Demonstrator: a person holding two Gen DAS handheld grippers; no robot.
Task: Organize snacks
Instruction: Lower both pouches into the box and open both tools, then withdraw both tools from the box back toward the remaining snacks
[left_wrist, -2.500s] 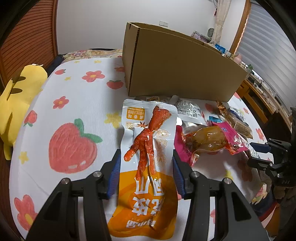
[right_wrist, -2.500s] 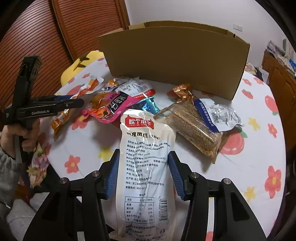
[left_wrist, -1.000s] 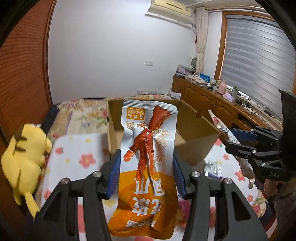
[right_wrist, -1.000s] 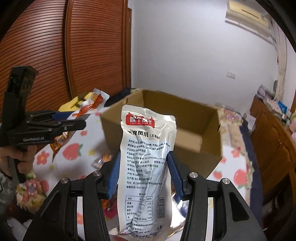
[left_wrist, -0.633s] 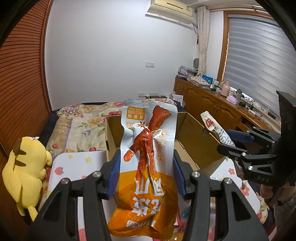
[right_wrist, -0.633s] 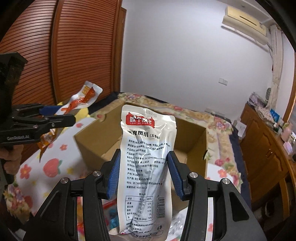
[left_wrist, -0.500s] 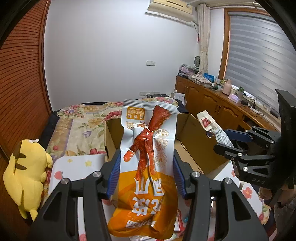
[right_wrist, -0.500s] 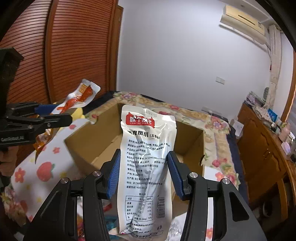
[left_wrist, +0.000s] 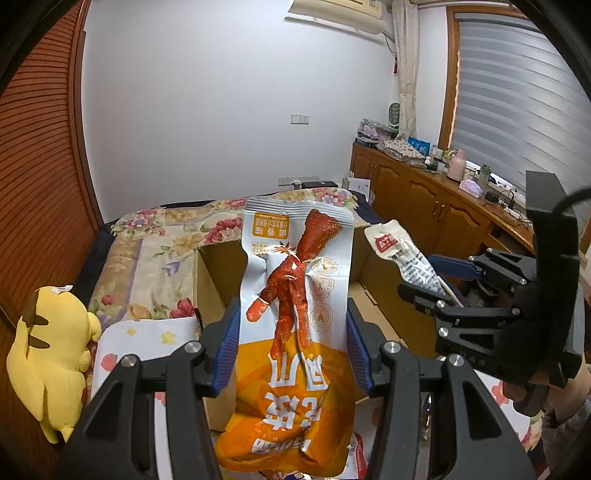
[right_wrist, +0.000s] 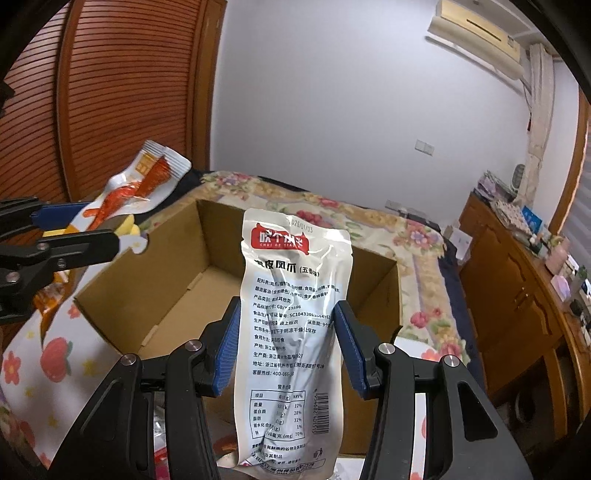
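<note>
My left gripper (left_wrist: 291, 347) is shut on an orange-and-white chicken-feet pouch (left_wrist: 295, 332), held upright above the near edge of an open brown cardboard box (left_wrist: 210, 273). My right gripper (right_wrist: 286, 343) is shut on a white-and-silver chicken-feet pouch (right_wrist: 291, 332), held over the open box (right_wrist: 177, 295), whose bare inside shows. The right gripper with its pouch (left_wrist: 410, 266) shows at the right of the left wrist view. The left gripper with its pouch (right_wrist: 136, 188) shows at the left of the right wrist view.
A tablecloth with strawberries and flowers (right_wrist: 48, 354) covers the table under the box. A yellow plush toy (left_wrist: 48, 350) sits at the left. A floral bed (left_wrist: 155, 251) lies beyond, and wooden cabinets (left_wrist: 436, 214) line the right wall. Loose snack packets (right_wrist: 162, 454) lie near the box.
Both grippers have lifted their pouches off the table and carried them up over the open box. The box interior has come into view below them.
</note>
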